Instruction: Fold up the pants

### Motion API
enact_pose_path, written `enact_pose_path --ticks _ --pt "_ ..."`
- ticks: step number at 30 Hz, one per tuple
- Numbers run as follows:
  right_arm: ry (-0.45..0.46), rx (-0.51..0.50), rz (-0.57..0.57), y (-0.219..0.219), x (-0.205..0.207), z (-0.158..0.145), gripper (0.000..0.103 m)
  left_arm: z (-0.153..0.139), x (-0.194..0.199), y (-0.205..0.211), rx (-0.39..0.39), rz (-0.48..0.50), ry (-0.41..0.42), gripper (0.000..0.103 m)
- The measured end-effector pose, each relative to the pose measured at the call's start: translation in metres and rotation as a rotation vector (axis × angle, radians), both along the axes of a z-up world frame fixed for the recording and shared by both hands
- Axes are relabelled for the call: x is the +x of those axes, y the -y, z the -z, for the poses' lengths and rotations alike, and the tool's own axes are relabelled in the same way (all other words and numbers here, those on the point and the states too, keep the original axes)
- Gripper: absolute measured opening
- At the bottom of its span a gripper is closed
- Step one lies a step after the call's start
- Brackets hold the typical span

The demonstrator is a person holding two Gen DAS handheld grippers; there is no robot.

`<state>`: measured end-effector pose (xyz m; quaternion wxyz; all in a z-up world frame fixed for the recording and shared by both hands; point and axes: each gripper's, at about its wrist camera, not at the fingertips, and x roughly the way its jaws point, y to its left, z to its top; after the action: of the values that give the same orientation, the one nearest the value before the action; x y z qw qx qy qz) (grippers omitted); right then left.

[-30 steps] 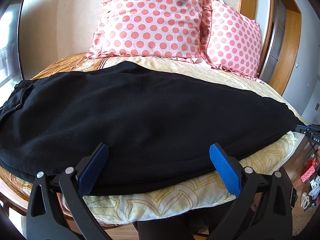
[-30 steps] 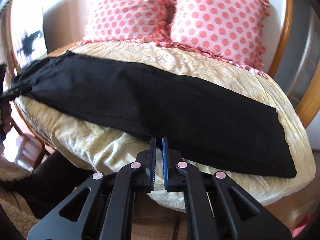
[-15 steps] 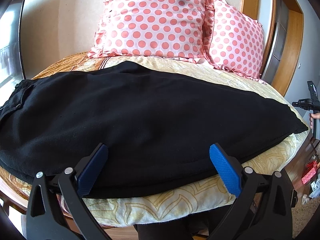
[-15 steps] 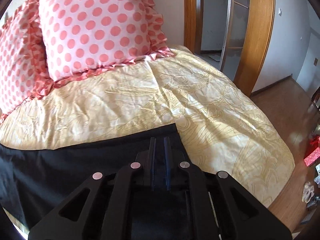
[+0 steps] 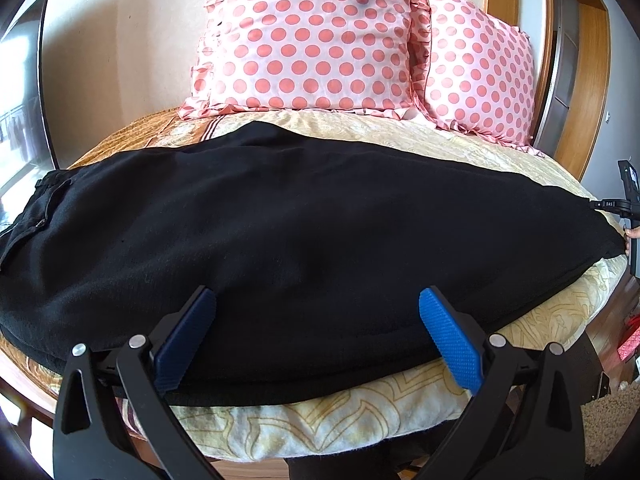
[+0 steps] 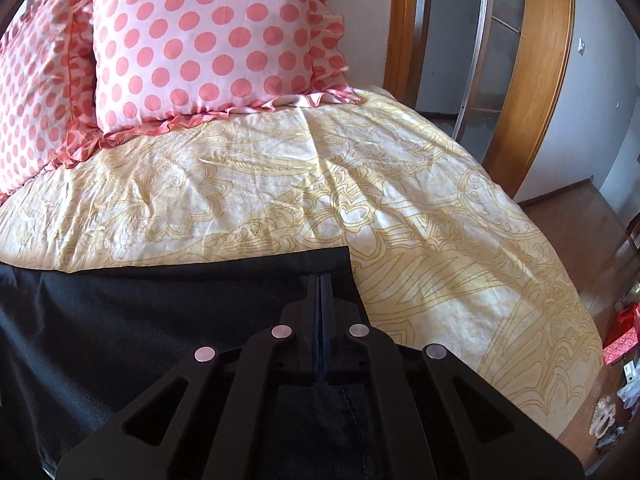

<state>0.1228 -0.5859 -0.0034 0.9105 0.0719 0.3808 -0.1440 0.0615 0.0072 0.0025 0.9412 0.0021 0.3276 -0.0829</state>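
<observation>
Black pants (image 5: 296,236) lie spread lengthwise across the yellow patterned bedspread (image 5: 460,140), waistband at the left, leg hem at the right. My left gripper (image 5: 316,336) is open, its blue pads (image 5: 448,340) wide apart over the near edge of the pants. My right gripper (image 6: 321,284) has its jaws closed over the pants' hem end (image 6: 200,304); whether cloth is pinched between them I cannot tell. It also shows at the far right of the left wrist view (image 5: 612,204), at the hem corner.
Two pink polka-dot pillows (image 5: 316,36) (image 6: 200,40) stand against the wall at the head of the bed. A wooden door frame (image 6: 532,72) is at the right. Wooden floor with small clutter (image 6: 620,344) lies beside the bed.
My right gripper swung from the near edge of the pants to the hem end at the right and settled lower onto it. The left gripper stayed open and barely moved.
</observation>
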Motion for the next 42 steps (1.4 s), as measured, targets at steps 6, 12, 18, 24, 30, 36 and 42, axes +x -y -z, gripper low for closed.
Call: enact_pose_path --ticks 6,12,18,24,30,36,42 --pt "-0.005 0.044 0.003 0.011 -0.003 -0.001 0.028 0.000 0.001 0.002 0.014 0.000 -0.003 0.101" --pt "-0.021 0.094 -0.007 0.015 0.003 0.004 0.042 0.000 0.003 0.003 0.023 -0.005 -0.008 0.101" --pt "0.032 0.069 -0.034 0.012 -0.002 0.002 0.014 0.001 0.004 0.003 0.029 -0.009 -0.009 0.101" --pt "0.108 0.043 0.002 0.020 -0.001 -0.013 0.003 0.001 0.006 0.005 0.040 -0.012 -0.011 0.101" --pt "0.103 0.032 -0.014 0.016 0.006 -0.017 0.003 0.001 0.007 0.006 0.042 -0.015 -0.011 0.101" --pt "-0.012 0.169 0.025 0.032 0.008 -0.003 0.010 0.002 0.008 0.006 0.047 -0.018 -0.014 0.101" --pt "0.043 0.190 0.013 0.030 0.007 -0.007 0.047 0.002 0.008 0.006 0.048 -0.019 -0.017 0.101"
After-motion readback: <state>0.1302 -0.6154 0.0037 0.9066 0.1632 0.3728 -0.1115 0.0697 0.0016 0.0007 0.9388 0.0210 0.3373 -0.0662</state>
